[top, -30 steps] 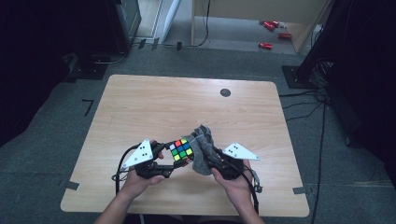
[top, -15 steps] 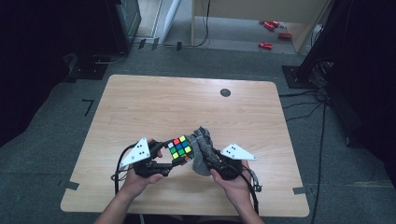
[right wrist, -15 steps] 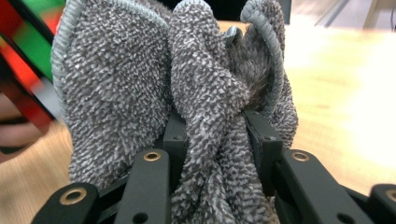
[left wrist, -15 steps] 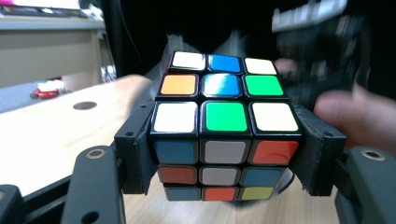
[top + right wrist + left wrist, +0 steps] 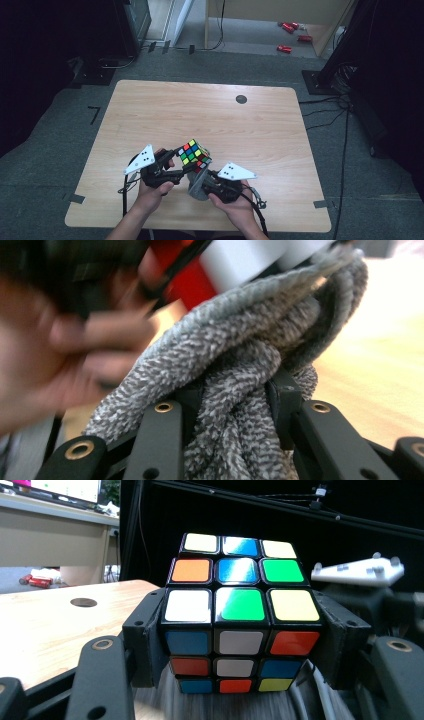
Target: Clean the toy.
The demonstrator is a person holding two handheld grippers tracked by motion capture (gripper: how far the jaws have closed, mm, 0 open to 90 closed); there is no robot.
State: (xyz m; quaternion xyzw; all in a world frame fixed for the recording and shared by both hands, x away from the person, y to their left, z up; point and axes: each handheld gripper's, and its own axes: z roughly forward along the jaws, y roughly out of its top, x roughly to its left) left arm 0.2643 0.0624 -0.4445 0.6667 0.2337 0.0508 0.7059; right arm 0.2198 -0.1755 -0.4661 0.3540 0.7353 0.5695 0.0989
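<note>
A colourful puzzle cube point(image 5: 194, 154) point(image 5: 239, 615) is held above the wooden table point(image 5: 200, 112), clamped between the pads of my left gripper point(image 5: 189, 165) point(image 5: 240, 650). My right gripper point(image 5: 200, 187) point(image 5: 235, 400) is shut on a bunched grey cloth point(image 5: 196, 187) point(image 5: 240, 370). The cloth now sits low, under and against the cube's lower right side. In the right gripper view the cloth presses up against the cube's red and white faces point(image 5: 235, 265), with the other hand point(image 5: 55, 350) blurred at left.
A small round dark hole point(image 5: 241, 99) sits near the table's far edge. The person's hands are at the table's near edge. Beyond the table lie grey floor, cables, black stands and a few red objects point(image 5: 290, 35).
The right gripper has moved down and leftward with the cloth, from beside the cube's right face to under its lower right. The left gripper and cube have stayed put.
</note>
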